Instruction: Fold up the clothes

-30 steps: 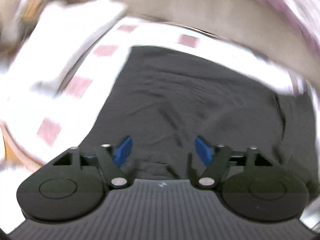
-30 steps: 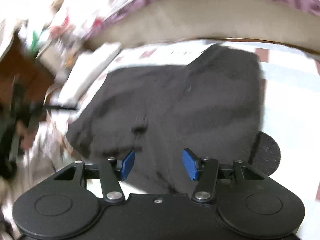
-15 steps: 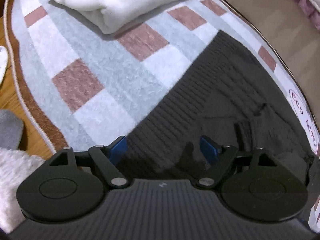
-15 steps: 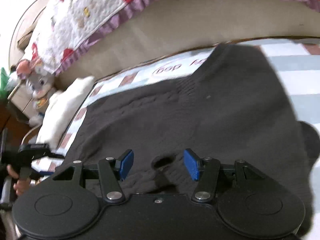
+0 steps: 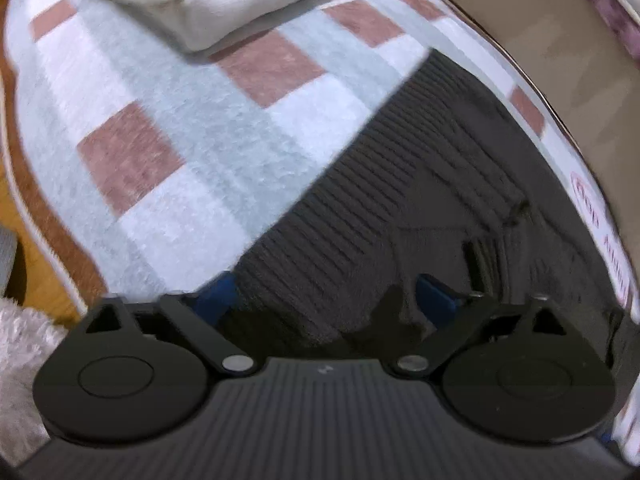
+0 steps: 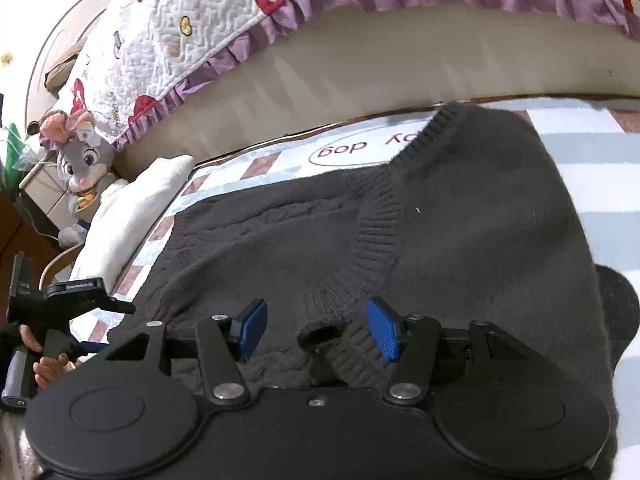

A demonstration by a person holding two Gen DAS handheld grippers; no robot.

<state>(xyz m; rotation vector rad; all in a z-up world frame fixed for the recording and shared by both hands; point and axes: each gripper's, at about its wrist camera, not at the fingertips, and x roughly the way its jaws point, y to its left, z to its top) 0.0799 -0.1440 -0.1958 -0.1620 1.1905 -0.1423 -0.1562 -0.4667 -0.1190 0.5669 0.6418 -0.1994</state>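
sweater (image 6: 460,232) lies flat on checked rug (image 5: 168,128), ribbed hem directly ahead of left tool (image 5: 324,294); right tool (image 6: 316,328) over neckline. both tools spread wide, holding nothing.

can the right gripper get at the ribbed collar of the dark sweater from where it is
Probably yes. The right gripper is open, low over the dark knit sweater, and the ribbed collar lies just ahead between its fingers. Nothing covers it.
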